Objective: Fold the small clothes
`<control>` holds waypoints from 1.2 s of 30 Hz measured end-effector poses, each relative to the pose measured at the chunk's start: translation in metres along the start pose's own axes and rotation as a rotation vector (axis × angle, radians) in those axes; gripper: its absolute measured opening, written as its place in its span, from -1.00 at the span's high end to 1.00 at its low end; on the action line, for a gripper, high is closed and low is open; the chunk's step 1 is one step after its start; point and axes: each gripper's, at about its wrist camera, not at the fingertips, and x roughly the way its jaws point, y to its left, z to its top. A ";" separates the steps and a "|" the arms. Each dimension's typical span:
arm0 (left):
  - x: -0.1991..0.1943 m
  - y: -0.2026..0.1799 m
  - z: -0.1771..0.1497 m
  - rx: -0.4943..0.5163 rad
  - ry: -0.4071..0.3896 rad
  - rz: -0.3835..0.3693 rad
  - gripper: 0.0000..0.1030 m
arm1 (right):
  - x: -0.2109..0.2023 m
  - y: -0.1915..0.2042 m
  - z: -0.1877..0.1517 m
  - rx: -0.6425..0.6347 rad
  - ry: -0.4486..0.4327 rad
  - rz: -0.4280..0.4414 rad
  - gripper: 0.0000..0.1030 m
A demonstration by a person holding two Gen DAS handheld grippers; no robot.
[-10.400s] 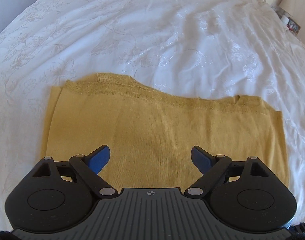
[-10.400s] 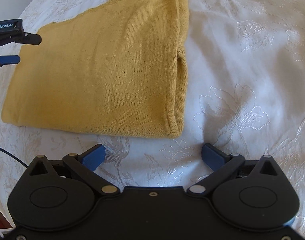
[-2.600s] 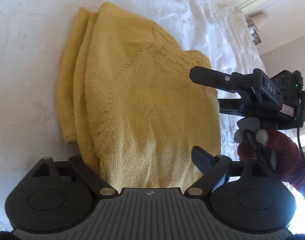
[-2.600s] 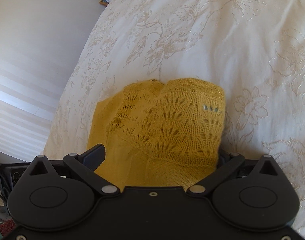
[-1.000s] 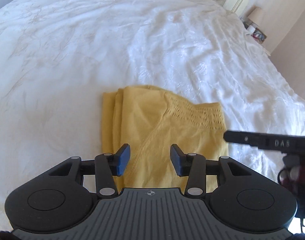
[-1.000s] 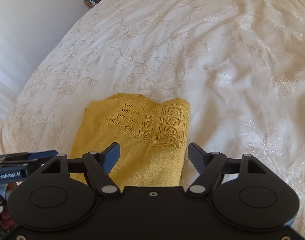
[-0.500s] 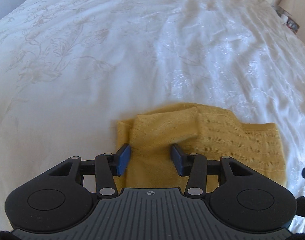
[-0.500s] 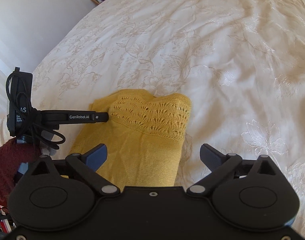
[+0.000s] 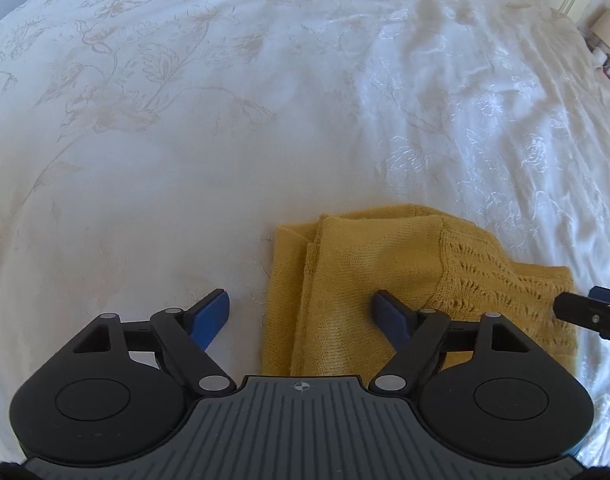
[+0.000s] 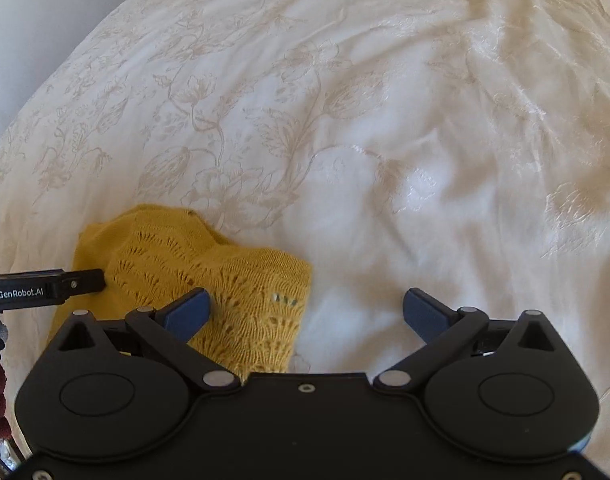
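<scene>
no container is in view; the folded mustard sweater (image 9: pixel 369 276) lies straight on the white bedspread (image 9: pixel 185 140) of the bed. the sweater is knitted: smooth stitches on its left part, an openwork lace band (image 10: pixel 209 268) on its right part, stacked folded edges down the left side. the bedspread is glossy, creased, and woven with a pale flower pattern.

the left tool (image 9: pixel 301 316) has its blue pads apart and widening; the left pad (image 9: pixel 211 318) is over bare bedspread, the right pad over the knit, and the sweater's left edge runs between them, pressed by neither. the right tool (image 10: pixel 305 314) stands wide apart: its left pad (image 10: pixel 187 314) over the lace corner, its right pad over bedspread, the sweater's right edge between them, ungripped.
</scene>
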 end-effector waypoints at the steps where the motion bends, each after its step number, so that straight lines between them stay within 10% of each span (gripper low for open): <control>1: -0.006 -0.001 0.000 0.000 -0.019 -0.006 -0.56 | -0.008 0.000 0.001 -0.004 -0.025 0.003 -0.99; 5: -0.038 -0.007 -0.007 0.010 -0.076 -0.046 -0.99 | -0.044 0.003 -0.002 -0.050 -0.105 0.010 -0.99; 19: -0.150 -0.072 -0.048 0.201 -0.322 -0.116 -0.97 | -0.117 0.037 -0.054 -0.136 -0.139 0.094 -0.99; 28: -0.194 -0.075 -0.039 0.084 -0.475 -0.064 -0.97 | -0.155 0.048 -0.047 -0.098 -0.215 0.036 -0.99; 36: -0.199 -0.063 -0.040 0.072 -0.432 -0.021 -0.97 | -0.169 0.057 -0.054 -0.069 -0.227 -0.031 -0.98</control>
